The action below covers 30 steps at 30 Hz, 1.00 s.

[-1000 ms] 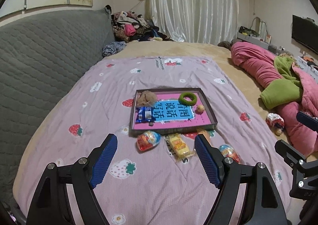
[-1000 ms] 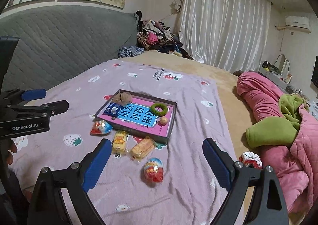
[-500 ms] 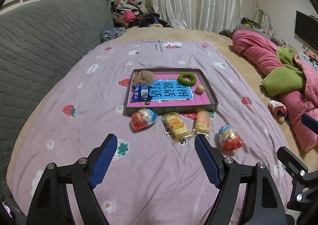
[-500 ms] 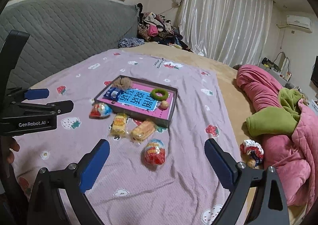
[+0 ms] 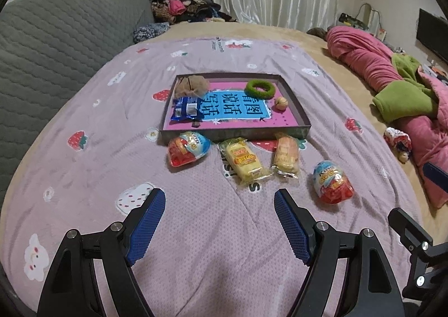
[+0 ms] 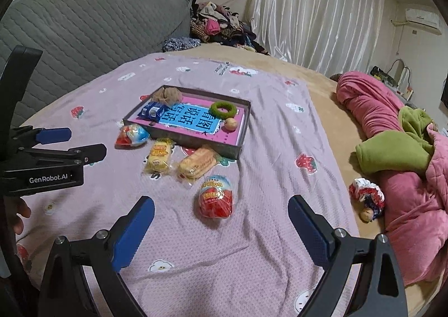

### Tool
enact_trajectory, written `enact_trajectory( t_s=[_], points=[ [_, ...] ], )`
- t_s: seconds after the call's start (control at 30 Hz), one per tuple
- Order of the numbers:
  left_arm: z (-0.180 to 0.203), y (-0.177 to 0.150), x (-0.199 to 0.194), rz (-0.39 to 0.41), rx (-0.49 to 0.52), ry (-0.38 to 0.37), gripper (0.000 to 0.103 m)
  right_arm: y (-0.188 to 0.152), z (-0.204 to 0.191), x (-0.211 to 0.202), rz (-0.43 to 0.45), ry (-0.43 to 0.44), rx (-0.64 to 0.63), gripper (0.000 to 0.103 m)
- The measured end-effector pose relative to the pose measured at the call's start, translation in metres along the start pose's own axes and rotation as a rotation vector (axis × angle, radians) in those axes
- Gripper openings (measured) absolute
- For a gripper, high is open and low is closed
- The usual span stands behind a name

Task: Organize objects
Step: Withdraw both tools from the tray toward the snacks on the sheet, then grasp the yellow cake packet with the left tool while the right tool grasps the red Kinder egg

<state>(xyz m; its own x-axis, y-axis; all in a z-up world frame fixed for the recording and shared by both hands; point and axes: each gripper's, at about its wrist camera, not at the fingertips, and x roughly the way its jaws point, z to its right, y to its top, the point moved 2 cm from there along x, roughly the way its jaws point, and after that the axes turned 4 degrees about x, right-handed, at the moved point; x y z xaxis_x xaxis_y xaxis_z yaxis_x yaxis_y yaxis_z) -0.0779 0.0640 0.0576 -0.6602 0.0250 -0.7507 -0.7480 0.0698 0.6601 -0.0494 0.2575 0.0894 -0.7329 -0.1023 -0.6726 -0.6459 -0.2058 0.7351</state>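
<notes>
Purple blanket (image 5: pixel 224 247) with four snacks outside the box (image 5: pixel 235 134), four things inside, both tongs wide open, empty.

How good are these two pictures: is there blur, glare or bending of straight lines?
Left wrist view: sharp; the tray edges bow from the fisheye lens, corners are black, and light is soft with no hard shadows. Right wrist view: slightly softer, the egg-shaped toy a little smeared; the curtain shines but is not blown out.
</notes>
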Motion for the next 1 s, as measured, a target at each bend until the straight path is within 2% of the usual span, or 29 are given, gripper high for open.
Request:
enact_trajectory(
  t_s=[0.23, 1.0],
  points=[
    [0.004, 0.007, 0.030, -0.029, -0.009, -0.006, 0.081, -0.006, 0.005, 0.032, -0.035, 0.006, 0.016, 0.097],
    [0.022, 0.040, 0.120, -0.114, -0.040, -0.030, 0.081, -0.015, 0.009, 0.100, -0.078, -0.014, 0.041, 0.097]
  ],
)
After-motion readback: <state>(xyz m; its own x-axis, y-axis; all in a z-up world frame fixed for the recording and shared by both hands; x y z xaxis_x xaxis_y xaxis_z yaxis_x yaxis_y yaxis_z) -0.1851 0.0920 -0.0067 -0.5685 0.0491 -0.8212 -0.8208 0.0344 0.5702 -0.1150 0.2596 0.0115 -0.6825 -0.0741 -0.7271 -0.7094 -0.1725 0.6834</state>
